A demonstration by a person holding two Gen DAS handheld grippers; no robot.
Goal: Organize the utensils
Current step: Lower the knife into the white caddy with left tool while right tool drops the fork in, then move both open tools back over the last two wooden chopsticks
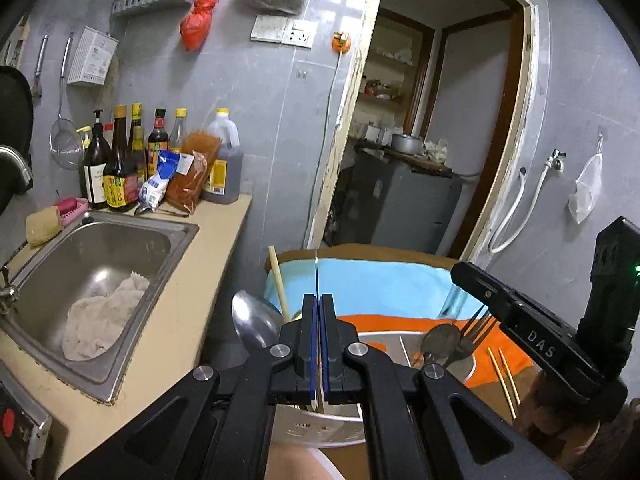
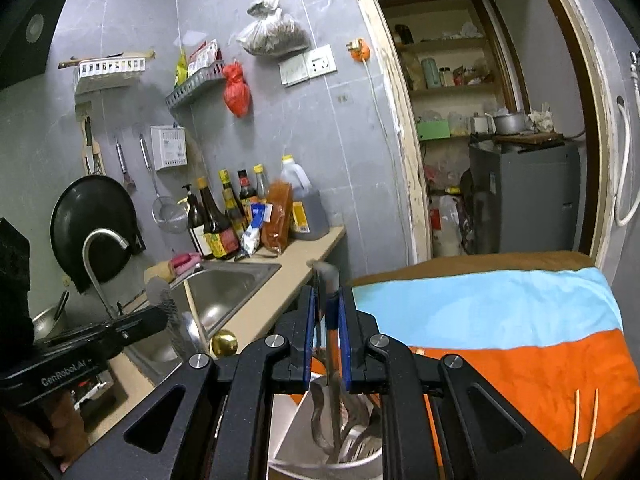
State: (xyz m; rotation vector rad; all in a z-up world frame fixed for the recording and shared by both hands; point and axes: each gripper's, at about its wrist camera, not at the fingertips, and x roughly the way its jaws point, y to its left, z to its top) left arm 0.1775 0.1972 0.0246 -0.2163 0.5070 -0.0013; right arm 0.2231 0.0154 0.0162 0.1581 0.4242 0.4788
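Note:
My left gripper (image 1: 319, 340) is shut on the thin metal partition (image 1: 316, 276) of a white utensil holder (image 1: 320, 424) that stands on a striped cloth. A large spoon (image 1: 252, 320) and a wooden chopstick (image 1: 279, 284) stick out of its left side; a spoon and a fork (image 1: 460, 340) lean in its right side. My right gripper (image 2: 328, 340) is shut on the handle of a metal utensil (image 2: 330, 308) whose lower end stands inside the holder (image 2: 320, 468) among other utensils. Two chopsticks (image 2: 584, 424) lie on the cloth at the right; they also show in the left wrist view (image 1: 504, 376).
A steel sink (image 1: 96, 264) with a rag lies left, set in a beige counter (image 1: 176, 320). Sauce bottles (image 1: 120, 160) stand against the grey wall. A faucet (image 2: 100, 256) and a black pan (image 2: 92, 224) are further left. The blue and orange cloth (image 2: 500, 320) covers the table. An open doorway is behind.

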